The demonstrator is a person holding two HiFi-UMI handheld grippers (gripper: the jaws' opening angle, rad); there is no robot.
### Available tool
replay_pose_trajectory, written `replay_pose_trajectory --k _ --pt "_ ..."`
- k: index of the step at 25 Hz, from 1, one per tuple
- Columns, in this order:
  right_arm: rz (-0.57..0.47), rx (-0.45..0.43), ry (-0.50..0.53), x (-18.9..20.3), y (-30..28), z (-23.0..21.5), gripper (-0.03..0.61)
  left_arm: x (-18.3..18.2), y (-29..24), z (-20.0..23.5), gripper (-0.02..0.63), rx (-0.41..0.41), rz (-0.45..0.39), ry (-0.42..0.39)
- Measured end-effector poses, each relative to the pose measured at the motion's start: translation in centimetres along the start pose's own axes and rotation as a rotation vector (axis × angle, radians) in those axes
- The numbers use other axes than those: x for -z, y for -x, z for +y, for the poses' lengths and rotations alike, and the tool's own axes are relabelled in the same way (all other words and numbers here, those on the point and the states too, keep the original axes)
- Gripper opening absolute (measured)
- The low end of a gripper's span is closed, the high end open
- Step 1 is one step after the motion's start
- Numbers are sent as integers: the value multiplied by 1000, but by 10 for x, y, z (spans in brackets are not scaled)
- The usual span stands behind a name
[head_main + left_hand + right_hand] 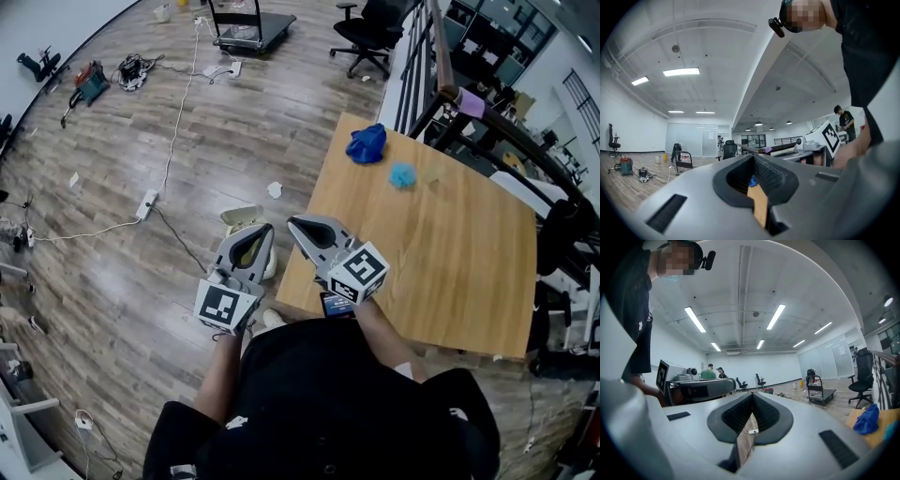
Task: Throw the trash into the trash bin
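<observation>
On the wooden table (450, 253) lie a crumpled dark blue piece of trash (367, 143), a small light blue ball (402, 175) and a pale scrap (431, 174), all at its far end. A crumpled white paper (275, 189) lies on the floor by the table. A cream bin (240, 217) stands on the floor, partly hidden under my left gripper (267, 228). The right gripper (292, 221) is over the table's near left corner. Both are shut and hold nothing. Past the right gripper's (752, 394) side I see the blue trash (867, 419); it also shows behind the left gripper's (753, 157) closed tips.
Cables and a power strip (147, 203) run across the wood floor at left. A flat cart (251, 26) and a black office chair (373, 28) stand at the back. A stair railing (427, 66) borders the table's far side. Tools (89, 82) lie far left.
</observation>
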State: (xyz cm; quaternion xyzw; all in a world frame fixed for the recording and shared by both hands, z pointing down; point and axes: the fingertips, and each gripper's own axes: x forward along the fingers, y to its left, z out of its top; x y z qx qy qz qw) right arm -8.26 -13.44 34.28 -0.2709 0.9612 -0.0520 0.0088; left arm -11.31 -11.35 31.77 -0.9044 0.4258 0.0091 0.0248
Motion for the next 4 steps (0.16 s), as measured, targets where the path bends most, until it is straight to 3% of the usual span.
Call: replay_pose_trajectory --k 4 --pt "-3 -7 -10 -2 5 2 -3 -3 -1 -1 6 -4 7 -29"
